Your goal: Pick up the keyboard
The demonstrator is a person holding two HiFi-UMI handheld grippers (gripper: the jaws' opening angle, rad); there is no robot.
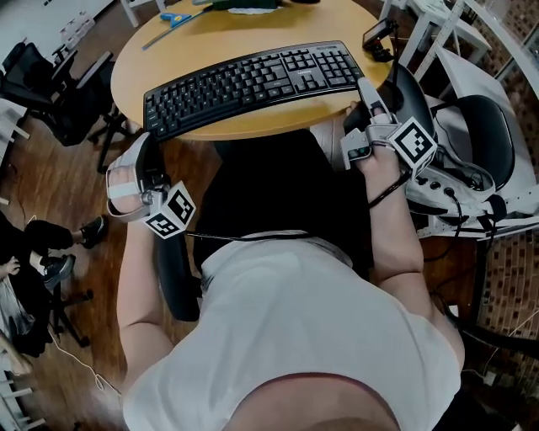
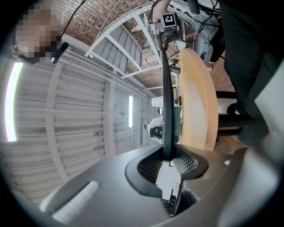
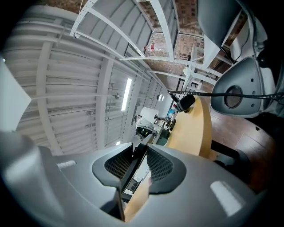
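Keyboard: a black, full-size slab of matte plastic with a number block. We see it lying slantwise across the near part of a round table with a smooth, pale wood top. It spans the space between our two sets of fingers.

The left gripper is clamped on the keyboard's left short end. In the left gripper view, the dark mesh-textured pads press on either side of the thin black edge. From there the keyboard runs straight away from the fingertips as a narrow bar. Alongside that bar, part of the way out from the pads, a slim gap shows between it and the table's rounded rim.

The right gripper is closed on the opposite short end, beside the number block. In the right gripper view, its grid-patterned pads sit against the flat black edge from both sides, with the tan table edge just beyond them.

Each gripper has a curved grey shell and a cube with square black-and-white markers behind the fingers.

Well beyond the fingertips, at the table's far side, lie blue-handled scissors. A white and grey office chair stands just outside the right fingers.
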